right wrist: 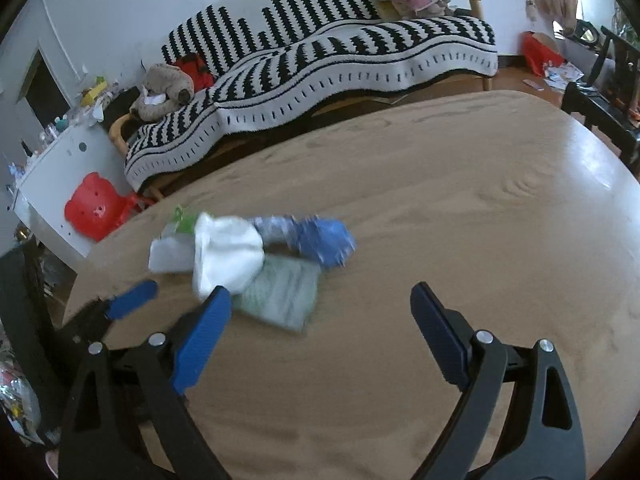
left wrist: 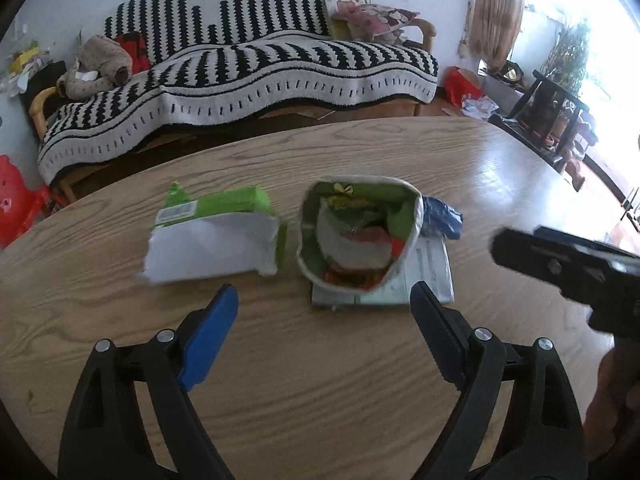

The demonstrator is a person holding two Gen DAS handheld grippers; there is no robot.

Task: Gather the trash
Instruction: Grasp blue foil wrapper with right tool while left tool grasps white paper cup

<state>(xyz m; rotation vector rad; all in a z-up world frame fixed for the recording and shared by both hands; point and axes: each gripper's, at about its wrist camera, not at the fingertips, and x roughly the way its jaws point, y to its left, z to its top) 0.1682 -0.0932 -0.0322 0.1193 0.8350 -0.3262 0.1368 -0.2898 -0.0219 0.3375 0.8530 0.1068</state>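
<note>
On the wooden table (left wrist: 280, 380) stands a white paper tub (left wrist: 358, 232) stuffed with wrappers. It rests on a flat silver-grey packet (left wrist: 428, 280). A torn green and white wrapper (left wrist: 216, 240) lies to its left, and a crumpled blue wrapper (left wrist: 442, 218) behind its right. My left gripper (left wrist: 322, 312) is open and empty, just in front of the tub. My right gripper (right wrist: 320, 316) is open and empty, near the grey packet (right wrist: 280, 296), the white tub (right wrist: 226, 256) and the blue wrapper (right wrist: 324, 238); this view is blurred.
A sofa with a black and white striped cover (left wrist: 240, 64) runs behind the table. A red plastic stool (right wrist: 96, 208) and a white cabinet (right wrist: 60, 184) stand at the left. A dark stand with clutter (left wrist: 552, 120) is at the right.
</note>
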